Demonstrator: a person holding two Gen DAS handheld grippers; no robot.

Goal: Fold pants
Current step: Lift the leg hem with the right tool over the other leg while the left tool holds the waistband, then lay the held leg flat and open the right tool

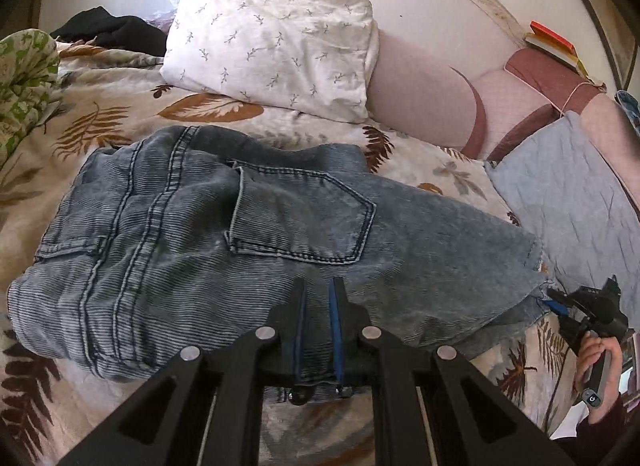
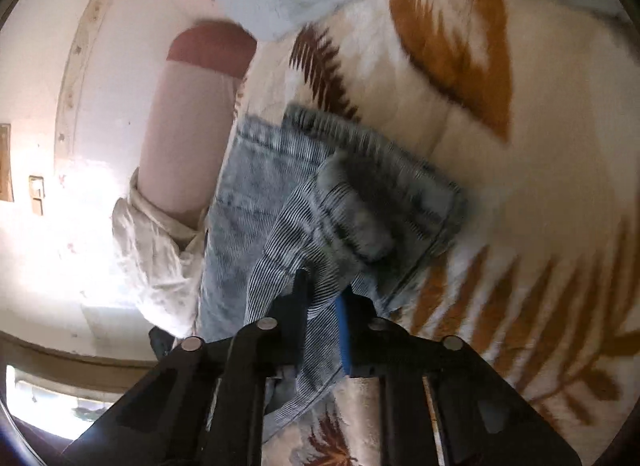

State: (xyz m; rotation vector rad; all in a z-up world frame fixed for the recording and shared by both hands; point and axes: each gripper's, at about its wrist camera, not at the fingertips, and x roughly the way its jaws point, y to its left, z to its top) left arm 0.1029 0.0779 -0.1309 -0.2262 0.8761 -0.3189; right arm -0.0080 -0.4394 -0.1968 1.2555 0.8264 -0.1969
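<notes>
Left wrist: pants [image 1: 240,234] between left gripper [image 1: 320,286] fingers.

Black tool [image 1: 320,286] frames, silver rivets, blue pads; sleeve seemingly dark maroon.

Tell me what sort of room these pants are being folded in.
Most likely a bedroom: the jeans lie on a bed with a leaf-print bedspread, a white patterned pillow and a padded pink headboard behind.
</notes>
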